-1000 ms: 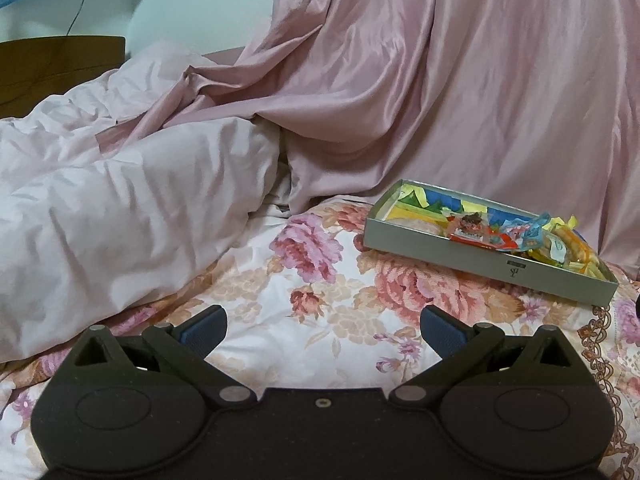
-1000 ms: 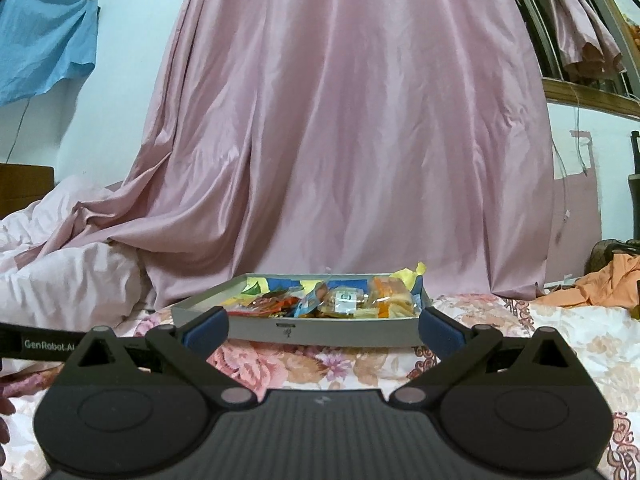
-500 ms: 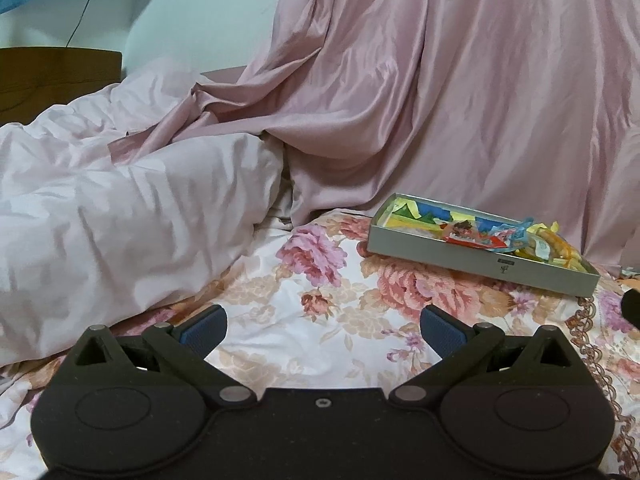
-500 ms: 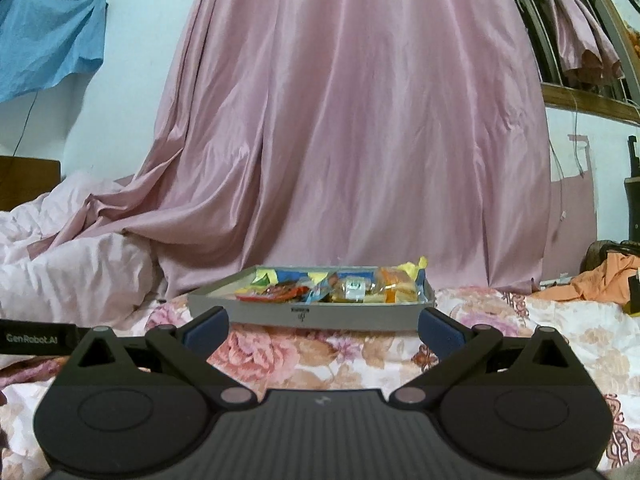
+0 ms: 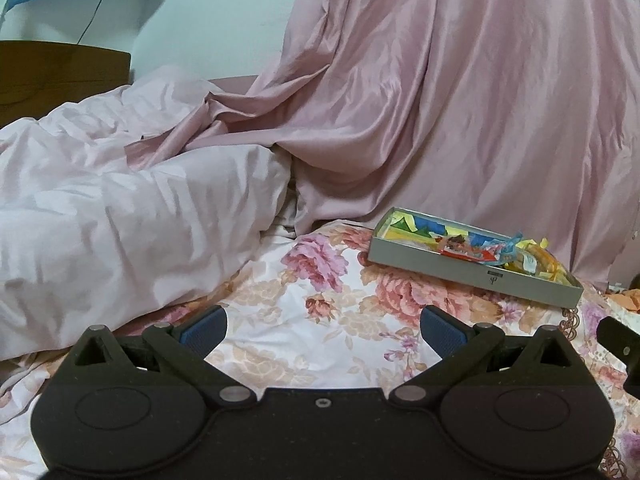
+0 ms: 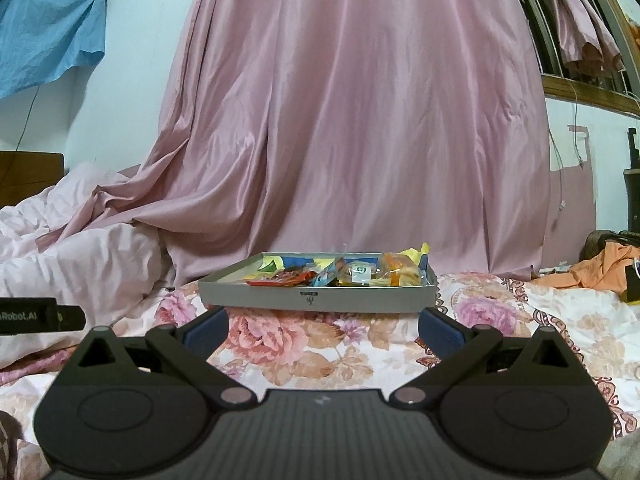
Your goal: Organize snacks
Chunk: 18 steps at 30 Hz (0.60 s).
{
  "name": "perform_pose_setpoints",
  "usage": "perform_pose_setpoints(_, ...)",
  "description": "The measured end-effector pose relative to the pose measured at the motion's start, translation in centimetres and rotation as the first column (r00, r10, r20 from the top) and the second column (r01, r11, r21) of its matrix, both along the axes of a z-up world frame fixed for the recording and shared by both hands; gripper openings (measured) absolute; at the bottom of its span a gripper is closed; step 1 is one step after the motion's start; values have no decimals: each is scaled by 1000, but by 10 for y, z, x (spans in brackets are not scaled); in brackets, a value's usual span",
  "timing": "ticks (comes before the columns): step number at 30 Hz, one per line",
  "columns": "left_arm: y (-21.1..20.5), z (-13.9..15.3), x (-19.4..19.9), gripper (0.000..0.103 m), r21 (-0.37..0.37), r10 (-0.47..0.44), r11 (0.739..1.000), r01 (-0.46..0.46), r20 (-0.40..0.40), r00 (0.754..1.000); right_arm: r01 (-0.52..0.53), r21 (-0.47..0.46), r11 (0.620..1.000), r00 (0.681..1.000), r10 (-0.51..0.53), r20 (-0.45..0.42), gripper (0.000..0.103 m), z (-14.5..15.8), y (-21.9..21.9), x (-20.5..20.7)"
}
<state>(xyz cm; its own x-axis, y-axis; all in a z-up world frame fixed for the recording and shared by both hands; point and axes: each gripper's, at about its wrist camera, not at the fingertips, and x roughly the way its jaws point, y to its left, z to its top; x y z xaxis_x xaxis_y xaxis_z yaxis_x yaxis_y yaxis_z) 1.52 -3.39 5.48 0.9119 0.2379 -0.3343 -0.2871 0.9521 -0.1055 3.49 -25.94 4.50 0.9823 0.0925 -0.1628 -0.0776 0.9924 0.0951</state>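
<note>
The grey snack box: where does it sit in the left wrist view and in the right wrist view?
Left wrist: the grey snack box lies right of centre, angled, on the flowered bedsheet.
Right wrist: the box sits dead centre, long side facing the camera, just beyond the open fingers.
Shared landmark: the pink curtain hanging behind the box.

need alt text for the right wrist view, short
A shallow grey tray filled with colourful wrapped snacks sits on a floral bedsheet, straight ahead of the open, empty right gripper. A pink curtain hangs behind the tray, with a rumpled pale duvet to the left.
</note>
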Motion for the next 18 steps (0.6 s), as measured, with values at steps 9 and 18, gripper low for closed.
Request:
perform_pose_setpoints(9, -8, -15, 0, 102, 33, -24, 999, 25, -37, 999, -36, 0, 999, 996, 36, -76, 103, -9, 6, 13)
perform_pose_setpoints(18, -10, -25, 5, 102, 50, -26, 998, 29, -62, 998, -36, 1, 999, 994, 36, -103, 103, -12, 10, 21)
